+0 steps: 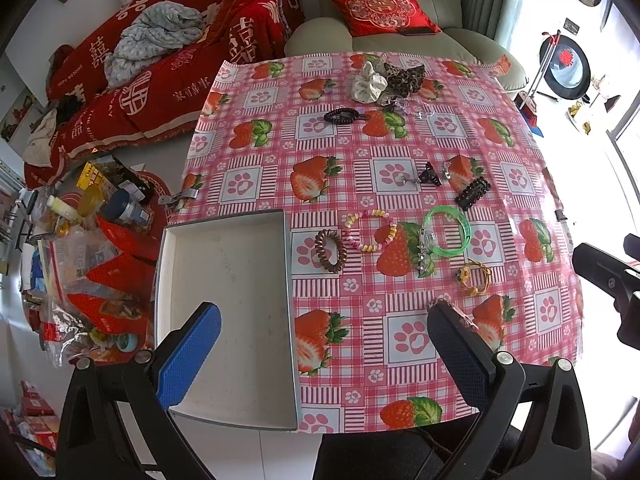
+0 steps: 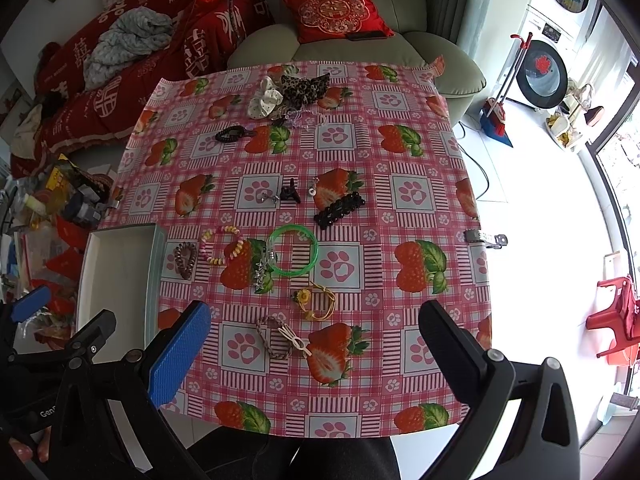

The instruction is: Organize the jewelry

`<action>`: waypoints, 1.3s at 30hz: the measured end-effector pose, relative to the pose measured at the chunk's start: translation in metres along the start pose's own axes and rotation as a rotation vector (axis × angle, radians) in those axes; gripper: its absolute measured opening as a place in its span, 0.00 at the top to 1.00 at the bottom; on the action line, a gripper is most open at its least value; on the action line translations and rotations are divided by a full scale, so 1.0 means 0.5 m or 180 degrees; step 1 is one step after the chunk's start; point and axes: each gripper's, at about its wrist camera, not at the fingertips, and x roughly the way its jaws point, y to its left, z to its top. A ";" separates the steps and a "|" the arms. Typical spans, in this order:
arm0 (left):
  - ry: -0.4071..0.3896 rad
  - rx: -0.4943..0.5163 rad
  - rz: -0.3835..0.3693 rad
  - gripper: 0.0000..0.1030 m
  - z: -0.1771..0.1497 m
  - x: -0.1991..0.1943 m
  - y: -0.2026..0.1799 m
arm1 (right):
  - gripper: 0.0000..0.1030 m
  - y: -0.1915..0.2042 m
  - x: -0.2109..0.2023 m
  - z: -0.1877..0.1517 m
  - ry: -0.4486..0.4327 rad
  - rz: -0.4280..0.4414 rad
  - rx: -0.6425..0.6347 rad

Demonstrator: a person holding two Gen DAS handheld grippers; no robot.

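From the left wrist camera, the left gripper (image 1: 324, 328) hung above the near edge of the table, its jaws spread wide with nothing between them, the blue pad over the white tray (image 1: 224, 408) and the black pad over the strawberry tablecloth (image 1: 404, 384). The tray looked bare inside, so sorting appeared not to have begun. Everything lay beyond or right of the tray: a brown spiral hair tie (image 1: 330, 250) just beside its right wall, then a pastel bead bracelet (image 1: 370, 230), a green bangle (image 1: 447, 231) and a yellow flower bracelet (image 1: 475, 277); farther off sat a black claw clip (image 1: 430, 176), a black beaded barrette (image 1: 473, 193), a black coil tie (image 1: 340, 115), and at the far edge a white scrunchie (image 1: 369, 82) touching a leopard scrunchie (image 1: 403, 76). From the right wrist camera, the right gripper (image 2: 314, 332) was likewise spread and empty, hovering well right of the tray (image 2: 154, 264), with a braided bracelet (image 2: 276, 338) lying between its pads, nearest to it. The same bangle (image 2: 293, 251) and flower bracelet (image 2: 314, 302) sat just beyond. Judged so, all pieces were left to move, and the braided bracelet seemed the likeliest first pick.
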 end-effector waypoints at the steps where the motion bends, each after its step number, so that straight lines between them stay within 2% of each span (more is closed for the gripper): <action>1: 0.0000 0.0002 -0.0001 0.00 -0.001 -0.001 0.000 | 0.00 0.000 0.000 0.000 0.0002 -0.0002 0.0000; 28: 0.0042 0.0003 -0.0004 0.00 -0.019 0.014 0.014 | 0.00 0.014 0.003 -0.006 0.0022 -0.0010 0.0001; 35: 0.0188 0.0093 -0.0098 0.00 -0.014 0.037 0.020 | 0.00 0.020 0.019 -0.030 0.0100 -0.0006 0.0084; 39: 0.0303 0.0194 -0.0251 0.00 -0.015 0.057 0.014 | 0.00 0.013 0.030 -0.032 0.0165 0.0010 0.0189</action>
